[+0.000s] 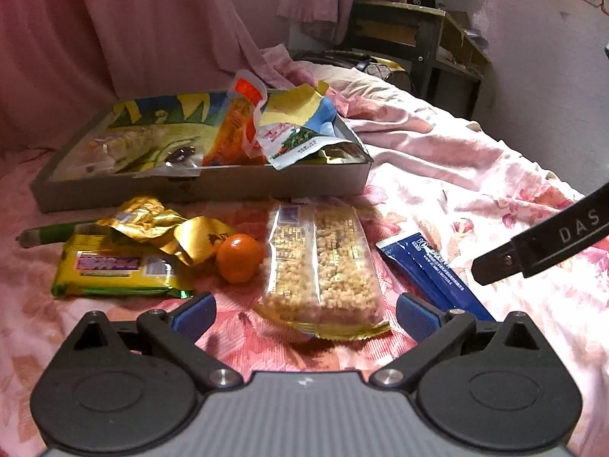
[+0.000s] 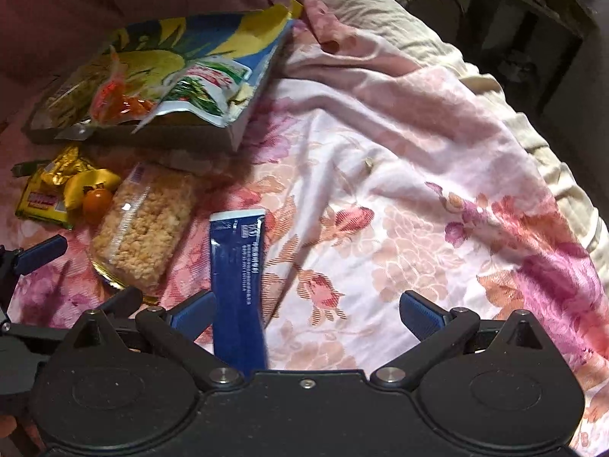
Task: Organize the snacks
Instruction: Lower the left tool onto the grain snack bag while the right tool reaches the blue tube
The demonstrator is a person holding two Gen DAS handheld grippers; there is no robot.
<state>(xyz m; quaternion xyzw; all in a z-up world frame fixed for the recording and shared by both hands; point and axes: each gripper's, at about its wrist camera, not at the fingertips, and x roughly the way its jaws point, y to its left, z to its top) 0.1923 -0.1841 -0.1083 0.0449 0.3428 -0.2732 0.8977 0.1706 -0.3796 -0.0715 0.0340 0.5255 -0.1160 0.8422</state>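
- Green-and-yellow snack pack (image 1: 114,272): lies flat on the floral bedsheet (image 1: 475,198), far left of the loose group; a crumpled gold wrapper (image 1: 160,224) rests partly on its top edge.
- Small orange fruit (image 1: 239,259): sits on the sheet between the gold wrapper and the puffed-rice bar, just beside both.
- Left claw (image 1: 306,314): jaws wide, holding nothing — the blue pads flank the near end of the puffed-rice bar (image 1: 319,266) without touching it.
- Puffed-rice bar: clear wrapper, lying lengthwise on the sheet, just in front of the cardboard tray (image 1: 205,186).
- Cardboard tray: shallow, resting on the bed behind the loose snacks; it holds a large blue-and-yellow bag (image 1: 152,129), an orange packet (image 1: 236,125) and a white-and-green pouch (image 1: 300,141), the pouch overhanging the front wall.
- Blue tube-shaped pack (image 2: 238,278): flat on the sheet, right of the rice bar.
- Right claw (image 2: 306,314): jaws wide, empty — the blue pack's near end lies just beside the left pad (image 2: 194,312); contact cannot be confirmed.
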